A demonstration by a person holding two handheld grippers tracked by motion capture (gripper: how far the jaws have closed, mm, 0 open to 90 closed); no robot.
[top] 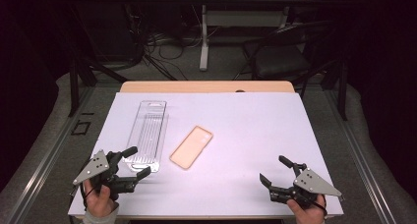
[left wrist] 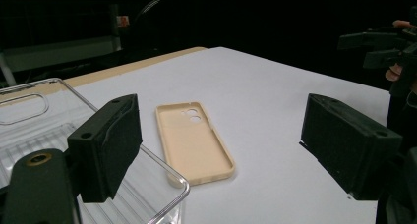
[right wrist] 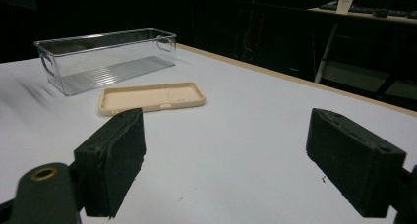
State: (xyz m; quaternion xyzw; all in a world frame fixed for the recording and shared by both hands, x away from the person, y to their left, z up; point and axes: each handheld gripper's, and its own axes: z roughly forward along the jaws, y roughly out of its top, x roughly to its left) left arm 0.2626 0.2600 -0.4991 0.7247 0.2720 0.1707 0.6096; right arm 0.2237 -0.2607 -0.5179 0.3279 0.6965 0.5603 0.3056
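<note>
Phone case (top: 192, 147) lies flat — long axis slanting far-right, camera holes far; both claws spread, empty.

The bin (left wrist: 29, 116) was cut off by the left gripper view's left and bottom edges, its near corner hidden behind a jaw. The person's hands (top: 101, 199) were cropped at the high view's bottom edge.

In the high view, the left black two-jaw gripper (top: 132, 161) sits at the lower left of the frame, jaws spread wide and aimed up and right, held by the person's left hand (top: 98, 197). The right black two-jaw gripper (top: 277, 169) sits at the lower right, jaws also wide apart and aimed up and left, gripped by the right hand (top: 307, 209).
</note>
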